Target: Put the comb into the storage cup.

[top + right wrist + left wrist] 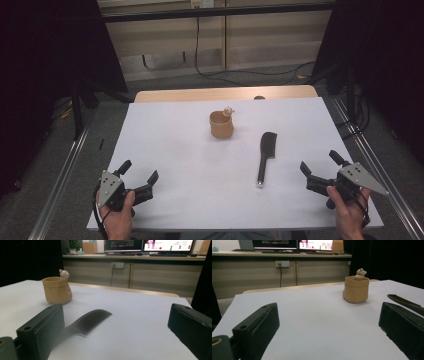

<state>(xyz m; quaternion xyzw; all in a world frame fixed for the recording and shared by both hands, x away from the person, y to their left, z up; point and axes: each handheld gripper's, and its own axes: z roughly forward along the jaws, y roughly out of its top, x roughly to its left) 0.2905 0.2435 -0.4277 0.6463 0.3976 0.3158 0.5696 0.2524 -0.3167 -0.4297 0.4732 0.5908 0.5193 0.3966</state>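
Observation:
A tan cup-like pot [221,125] with a small pale figure on its rim stands at the middle of the white table, slightly to the back. A black comb [265,155] lies to its right, its handle toward the front. My left gripper [139,171] rests open at the front left, held by a hand, nothing between its jaws. My right gripper [321,163] stands open at the front right, just right of the comb's handle. The left gripper view has the pot [356,289] ahead and the comb [405,303] at right. The right gripper view has the comb [90,319] near the left jaw and the pot [57,289] behind.
The white sheet [180,150] covers a wooden table whose far edge [225,93] peeks out. Metal rails [65,170] run along both sides. Cables trail on the floor behind, and a counter with monitors [150,245] stands farther off.

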